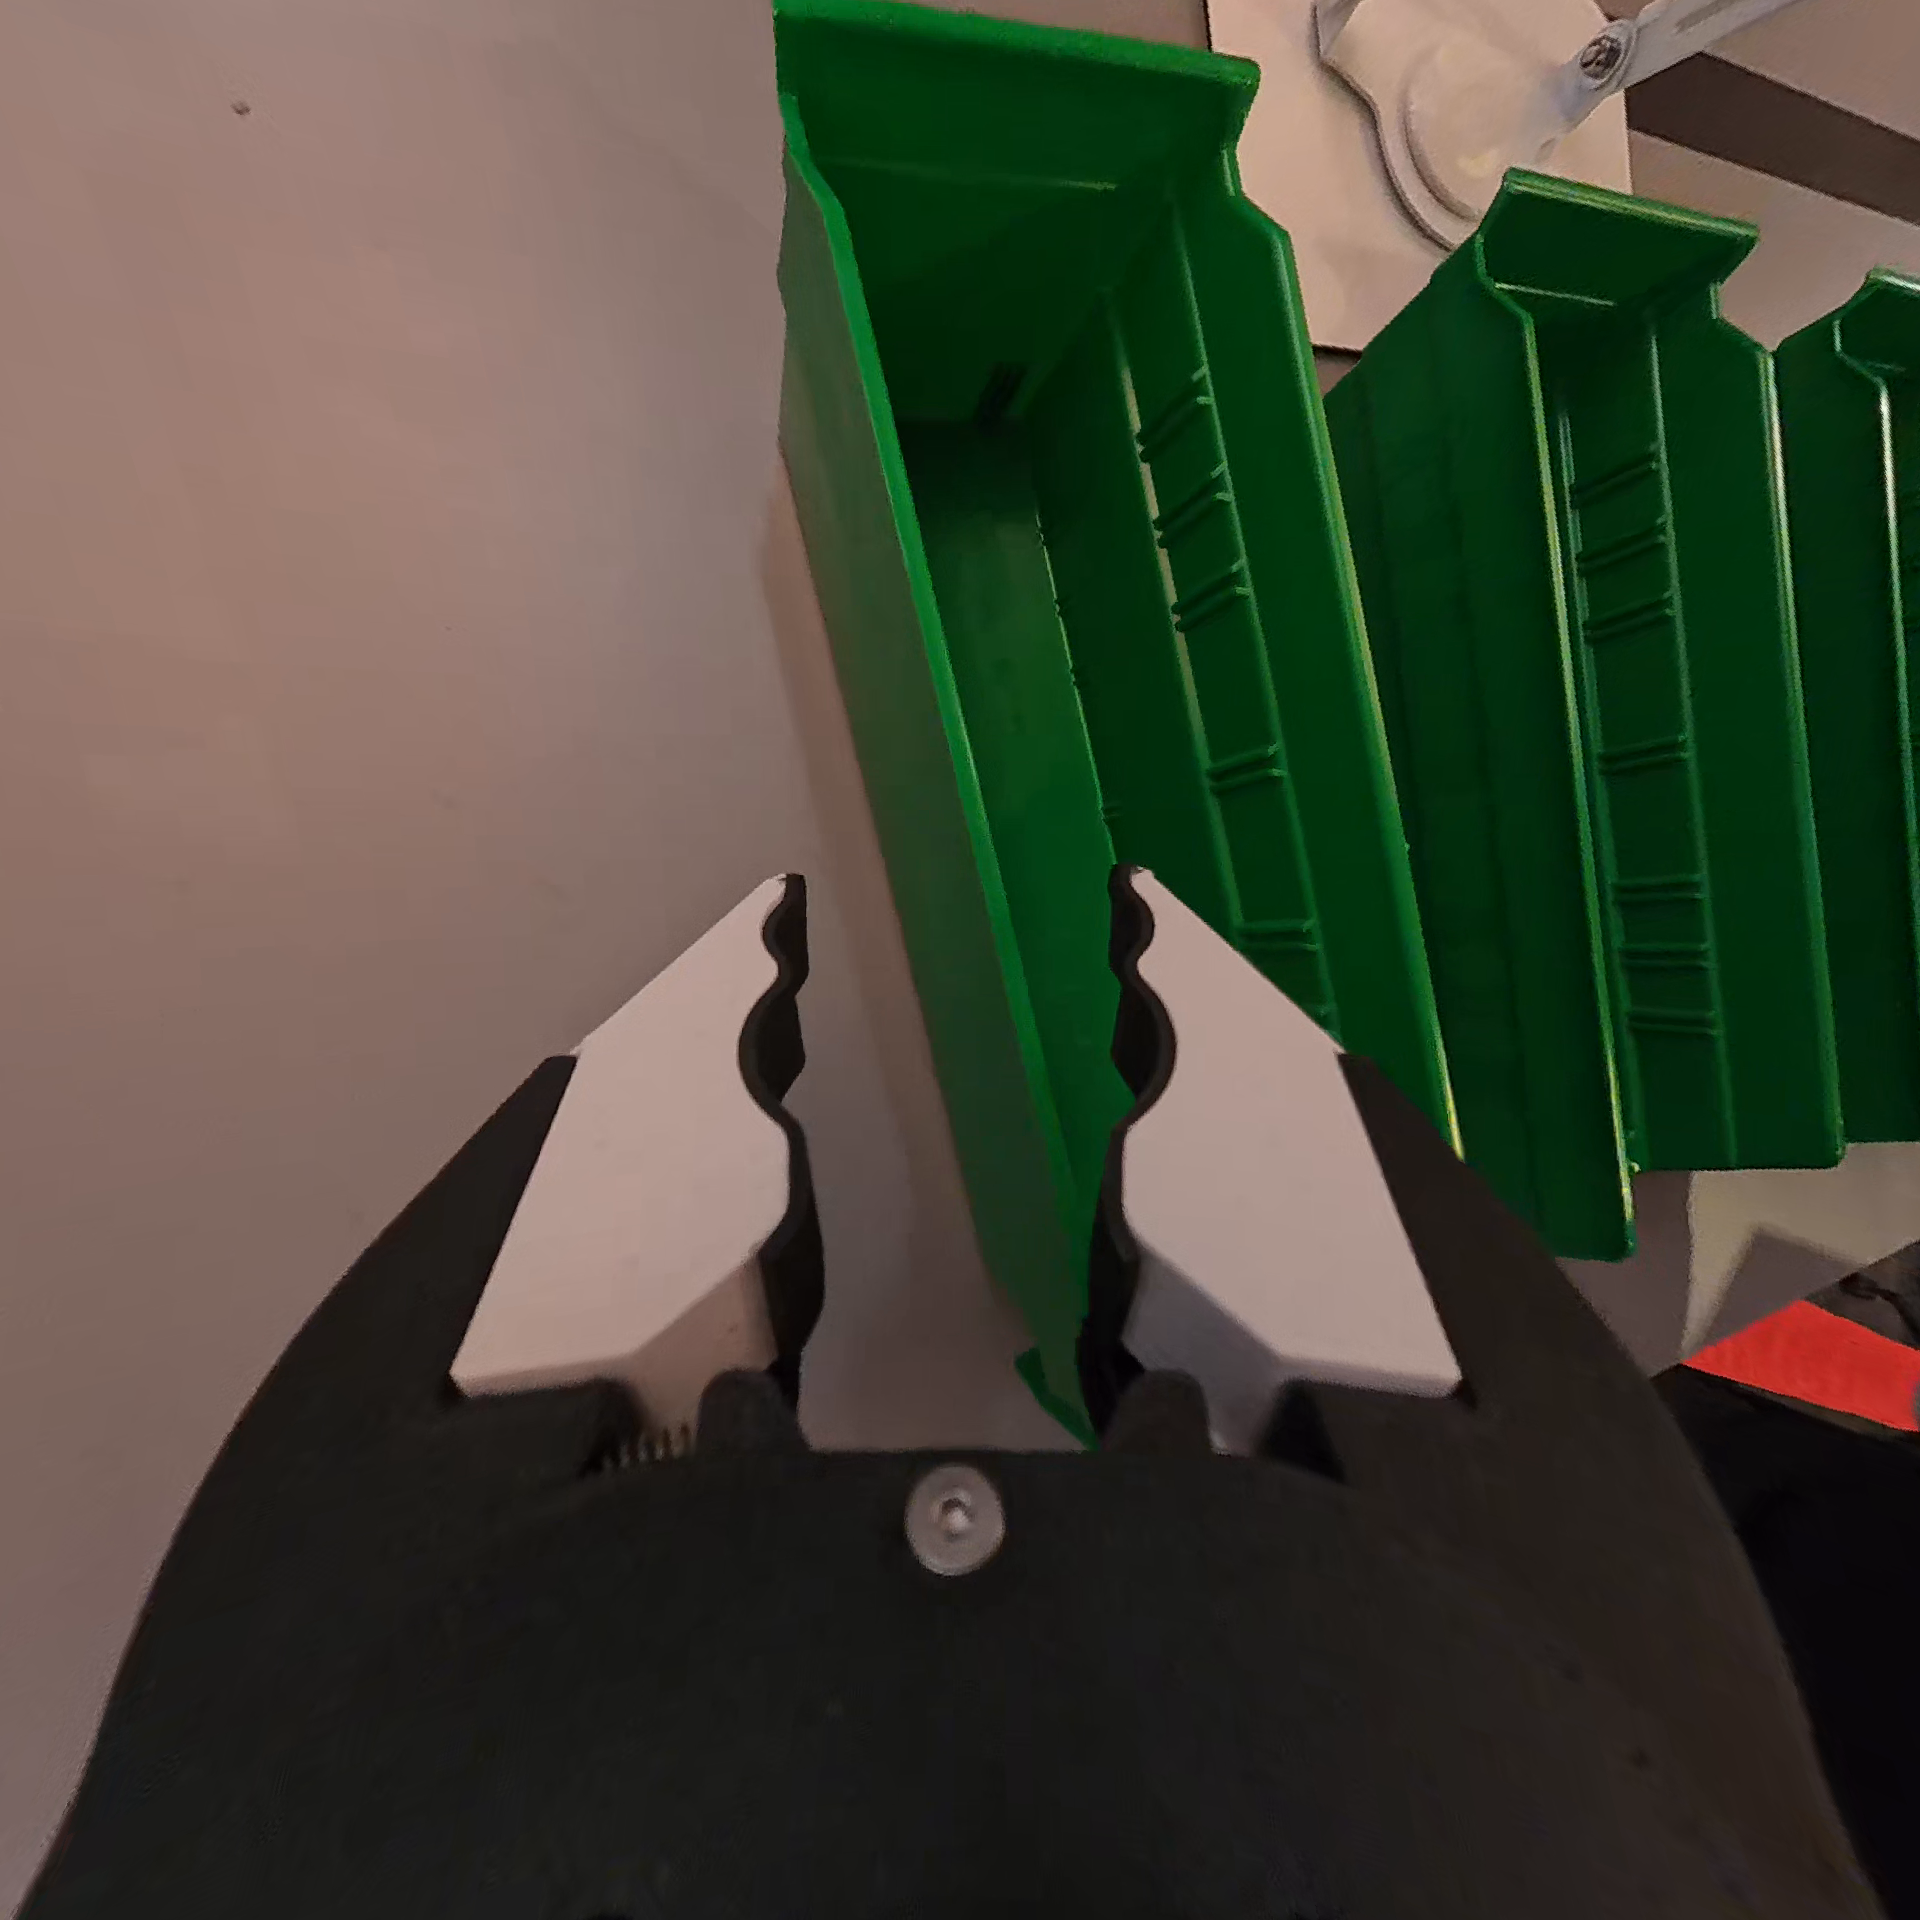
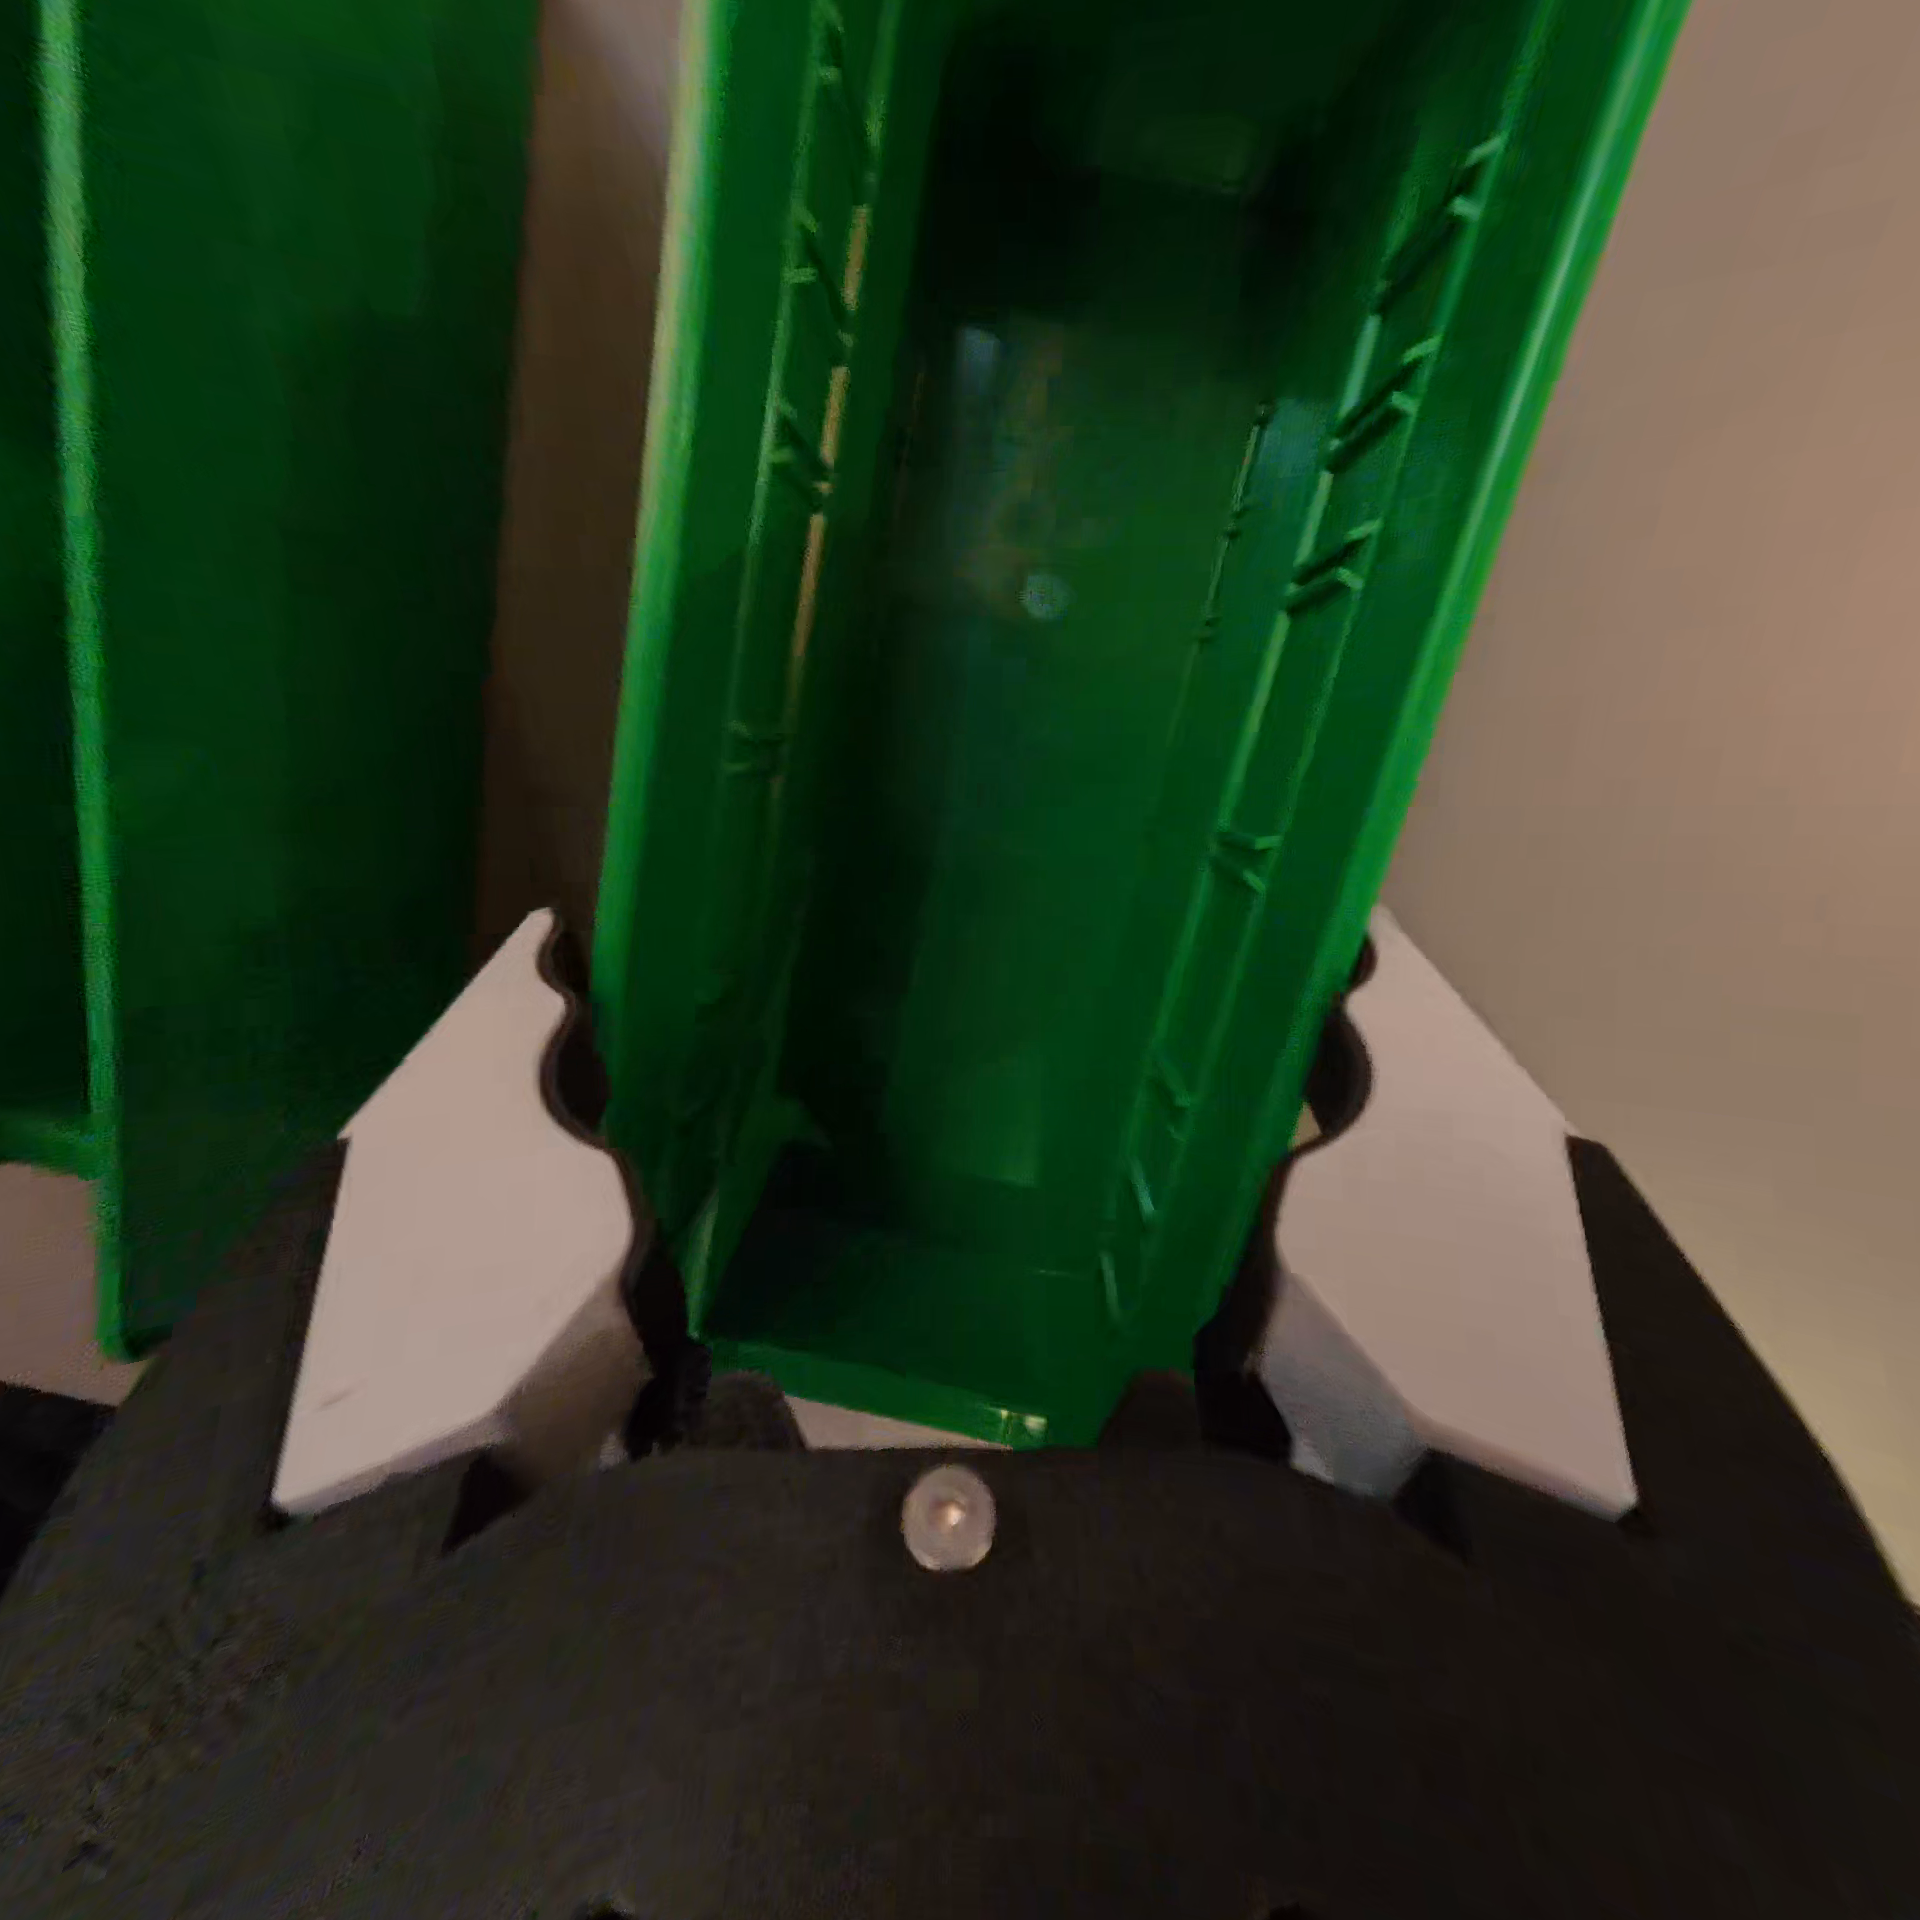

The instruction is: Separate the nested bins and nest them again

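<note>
While 3 green bins are seen side by side in the left wrist view, open grey table surface (image 1: pixel 364 623) is noted to the left of the nearest bin (image 1: pixel 997 644), with only narrow gaps between it, the middle bin (image 1: pixel 1538 727) and the far bin (image 1: pixel 1870 623) cut off at the right frame edge. Each bin's long axis is directed away from the camera, open side up.

The left gripper (image 1: pixel 956 883) is found parted, its fingers straddling the left side wall of the nearest bin; the wall is touched by the right finger (image 1: pixel 1226 1143), and clear space is left at the other finger.

In the right wrist view, the right gripper (image 2: pixel 956 935) is spread wide around the near end of a bin (image 2: pixel 1039 727), both side walls being contacted by the pads. Whether it is squeezed firmly cannot be told. A neighbouring bin (image 2: pixel 260 623) is seen just beside it on the left, apart.
</note>
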The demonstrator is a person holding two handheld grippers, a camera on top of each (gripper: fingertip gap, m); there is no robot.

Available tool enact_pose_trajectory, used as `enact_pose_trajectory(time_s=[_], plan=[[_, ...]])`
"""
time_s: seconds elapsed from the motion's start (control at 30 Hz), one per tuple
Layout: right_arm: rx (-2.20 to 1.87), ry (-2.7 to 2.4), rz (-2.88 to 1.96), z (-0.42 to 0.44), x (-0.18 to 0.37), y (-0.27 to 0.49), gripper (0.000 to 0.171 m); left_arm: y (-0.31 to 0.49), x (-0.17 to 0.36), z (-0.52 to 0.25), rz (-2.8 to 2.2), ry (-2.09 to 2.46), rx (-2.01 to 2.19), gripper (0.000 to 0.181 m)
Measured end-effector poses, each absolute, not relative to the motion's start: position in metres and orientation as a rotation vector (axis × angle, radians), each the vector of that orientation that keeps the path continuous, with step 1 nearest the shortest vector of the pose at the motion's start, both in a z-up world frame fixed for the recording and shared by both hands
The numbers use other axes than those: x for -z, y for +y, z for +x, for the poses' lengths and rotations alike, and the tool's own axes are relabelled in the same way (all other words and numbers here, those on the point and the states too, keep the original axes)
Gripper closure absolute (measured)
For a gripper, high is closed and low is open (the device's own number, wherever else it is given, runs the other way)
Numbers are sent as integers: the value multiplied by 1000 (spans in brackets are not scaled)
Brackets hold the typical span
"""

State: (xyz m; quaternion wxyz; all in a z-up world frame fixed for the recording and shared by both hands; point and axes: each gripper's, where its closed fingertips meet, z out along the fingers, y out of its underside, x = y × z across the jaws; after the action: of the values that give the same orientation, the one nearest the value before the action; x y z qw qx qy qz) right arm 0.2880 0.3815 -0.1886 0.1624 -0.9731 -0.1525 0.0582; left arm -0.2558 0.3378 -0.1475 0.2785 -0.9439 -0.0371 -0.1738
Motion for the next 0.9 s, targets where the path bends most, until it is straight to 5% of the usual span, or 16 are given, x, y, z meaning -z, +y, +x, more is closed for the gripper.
enact_pose_trajectory(time_s=[0.3,0.9], plan=[[-314,-368,-2791,287,181,387,62,343,147,-253,-2527,44,442,125],[-562,-341,-2526,181,40,377,67,363,139,-277,-2447,89,497,128]])
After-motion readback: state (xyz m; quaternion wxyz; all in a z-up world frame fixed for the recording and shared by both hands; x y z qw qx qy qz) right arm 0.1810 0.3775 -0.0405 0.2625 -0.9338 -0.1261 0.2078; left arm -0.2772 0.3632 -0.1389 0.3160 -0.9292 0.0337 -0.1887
